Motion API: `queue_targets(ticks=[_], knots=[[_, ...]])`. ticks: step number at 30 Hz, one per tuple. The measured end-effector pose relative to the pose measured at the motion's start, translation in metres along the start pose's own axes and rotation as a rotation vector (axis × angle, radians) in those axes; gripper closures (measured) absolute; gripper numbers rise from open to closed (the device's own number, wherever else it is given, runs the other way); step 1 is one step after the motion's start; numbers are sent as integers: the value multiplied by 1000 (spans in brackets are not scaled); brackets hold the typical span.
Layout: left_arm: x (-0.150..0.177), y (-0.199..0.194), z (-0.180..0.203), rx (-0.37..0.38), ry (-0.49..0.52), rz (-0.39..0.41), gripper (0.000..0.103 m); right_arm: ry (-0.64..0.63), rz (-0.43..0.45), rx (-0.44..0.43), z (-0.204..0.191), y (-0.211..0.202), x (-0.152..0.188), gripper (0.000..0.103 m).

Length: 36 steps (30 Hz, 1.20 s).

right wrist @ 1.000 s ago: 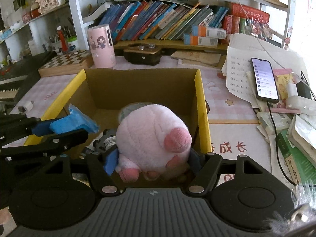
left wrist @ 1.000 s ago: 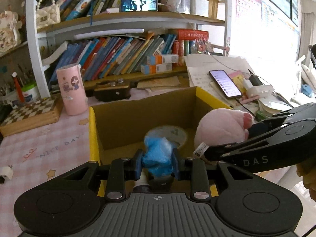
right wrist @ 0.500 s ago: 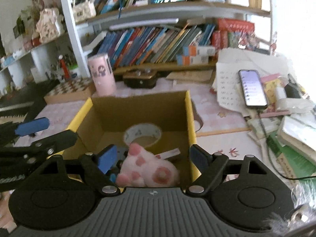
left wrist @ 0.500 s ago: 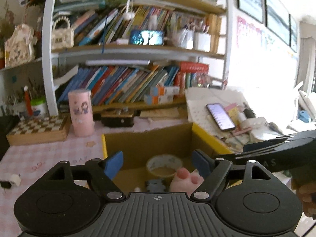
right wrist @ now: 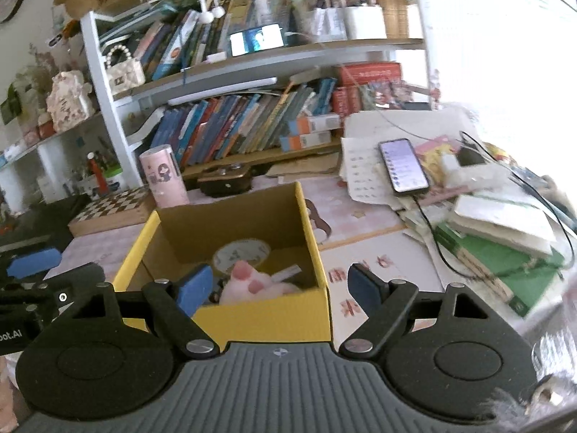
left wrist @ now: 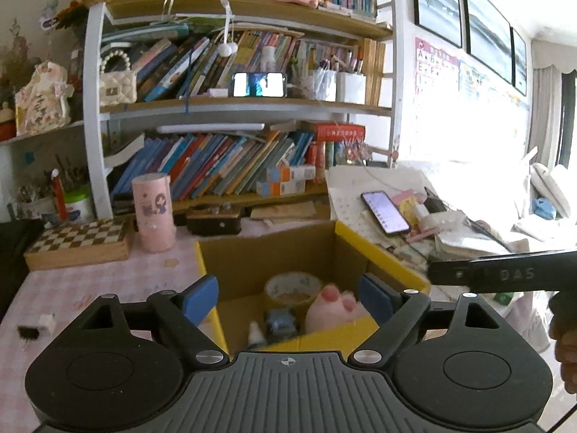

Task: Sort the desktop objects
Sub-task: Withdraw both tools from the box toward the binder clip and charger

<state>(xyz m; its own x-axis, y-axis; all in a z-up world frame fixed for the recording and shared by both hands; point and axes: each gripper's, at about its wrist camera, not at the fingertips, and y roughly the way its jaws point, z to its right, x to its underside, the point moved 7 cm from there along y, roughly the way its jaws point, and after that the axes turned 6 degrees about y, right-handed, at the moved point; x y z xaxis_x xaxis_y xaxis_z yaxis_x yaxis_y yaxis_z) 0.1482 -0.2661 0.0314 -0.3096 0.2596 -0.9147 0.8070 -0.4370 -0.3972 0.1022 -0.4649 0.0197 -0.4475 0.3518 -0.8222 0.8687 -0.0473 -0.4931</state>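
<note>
Inside cardboard box (right wrist: pixel 317 238), beyond both jaws: pink plush (right wrist: pixel 252 285); jaws wide, just opened, empty.

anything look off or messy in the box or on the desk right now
The pink plush toy lies upside down in the cardboard box, feet up, beside the tape roll. To the right, papers and books sit in a loose, skewed heap with a phone on top. Nothing looks spilled or broken.
</note>
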Motion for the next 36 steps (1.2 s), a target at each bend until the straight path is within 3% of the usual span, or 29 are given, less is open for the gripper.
queue_targets(ticks=[8, 18, 29, 36], knots=[[42, -23, -11, -6, -5, -76, 13, 23, 11, 78, -6, -25, 50, 22], [96, -52, -32, -11, -18, -164, 12, 22, -24, 129, -45, -44, 111, 22], [144, -84, -77, -36, -67, -244, 12, -41, -68, 126, -107, -53, 156, 20], [157, -104, -113, -74, -92, -240, 12, -85, -96, 97, -152, -50, 178, 19]])
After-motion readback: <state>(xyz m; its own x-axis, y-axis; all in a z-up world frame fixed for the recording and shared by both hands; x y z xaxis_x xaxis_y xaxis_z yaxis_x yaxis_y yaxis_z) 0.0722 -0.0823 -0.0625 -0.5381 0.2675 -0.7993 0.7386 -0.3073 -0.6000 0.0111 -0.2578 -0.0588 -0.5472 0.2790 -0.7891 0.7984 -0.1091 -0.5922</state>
